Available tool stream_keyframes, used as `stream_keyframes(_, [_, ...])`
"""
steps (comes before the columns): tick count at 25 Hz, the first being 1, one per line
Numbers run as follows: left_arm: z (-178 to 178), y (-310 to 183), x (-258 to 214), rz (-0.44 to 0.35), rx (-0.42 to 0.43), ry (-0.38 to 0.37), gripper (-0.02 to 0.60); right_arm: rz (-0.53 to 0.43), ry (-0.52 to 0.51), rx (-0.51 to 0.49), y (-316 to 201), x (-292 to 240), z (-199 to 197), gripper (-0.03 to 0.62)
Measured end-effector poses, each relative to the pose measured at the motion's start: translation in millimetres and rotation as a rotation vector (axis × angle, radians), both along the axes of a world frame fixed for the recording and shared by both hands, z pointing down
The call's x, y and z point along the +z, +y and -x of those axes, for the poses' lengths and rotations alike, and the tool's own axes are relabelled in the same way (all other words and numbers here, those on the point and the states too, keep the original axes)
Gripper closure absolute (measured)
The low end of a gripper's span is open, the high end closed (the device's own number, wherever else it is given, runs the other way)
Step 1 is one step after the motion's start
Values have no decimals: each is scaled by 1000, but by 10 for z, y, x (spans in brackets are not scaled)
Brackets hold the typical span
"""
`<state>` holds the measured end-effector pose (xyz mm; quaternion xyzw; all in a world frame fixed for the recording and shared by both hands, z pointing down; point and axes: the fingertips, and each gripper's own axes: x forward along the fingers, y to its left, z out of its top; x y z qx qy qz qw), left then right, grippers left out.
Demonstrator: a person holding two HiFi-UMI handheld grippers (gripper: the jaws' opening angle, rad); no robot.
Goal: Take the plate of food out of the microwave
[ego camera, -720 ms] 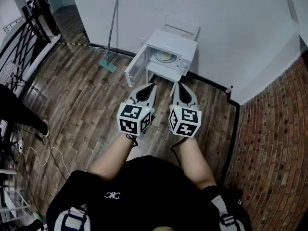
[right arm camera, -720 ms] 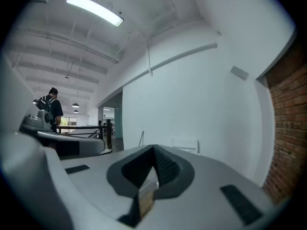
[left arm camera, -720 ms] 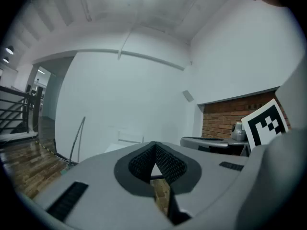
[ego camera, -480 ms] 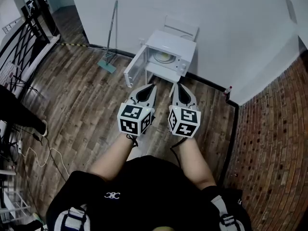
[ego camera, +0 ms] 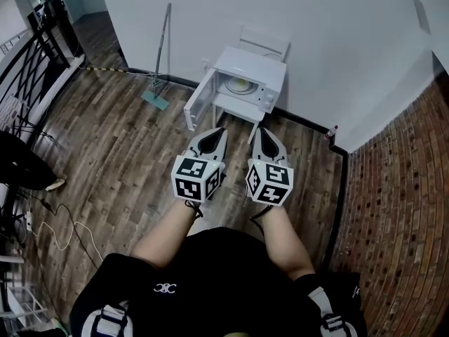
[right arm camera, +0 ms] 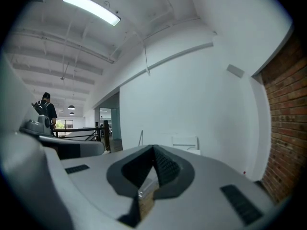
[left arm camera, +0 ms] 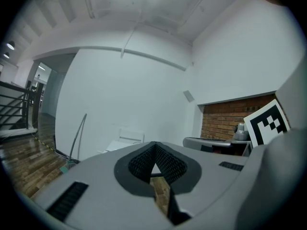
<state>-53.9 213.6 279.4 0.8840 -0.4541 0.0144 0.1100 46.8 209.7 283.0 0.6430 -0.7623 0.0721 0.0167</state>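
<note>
Microwave (ego camera: 251, 76) sits on a small white table (ego camera: 235, 109) against the white wall; its door (ego camera: 198, 102) is swung open to its left. Plate of food (ego camera: 240, 84) is inside the cavity; pale plate, something yellowish on it, too small to tell more. Left gripper (ego camera: 218, 131) and right gripper (ego camera: 259, 130) are held side by side above the plank floor (ego camera: 112, 146), well apart from the microwave and pointing toward it; both pairs of jaws clenched tip to tip, nothing between them. Mop (ego camera: 161, 51) leans on the wall, left of the door.
</note>
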Motion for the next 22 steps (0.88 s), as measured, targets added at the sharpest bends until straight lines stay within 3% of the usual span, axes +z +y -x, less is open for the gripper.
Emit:
stream_keyframes(10, [201,-82,286,40,57,17,581,44,37,73,7,306,78,580])
stream_keyframes(16, [-12,-442,342,33,58,-5,582,44,2,98,-431,346,-261,580])
stream_keyframes(22, [-371,-1066,415,56,-2,-15,582,49,14,32,-1058,414,-581,580])
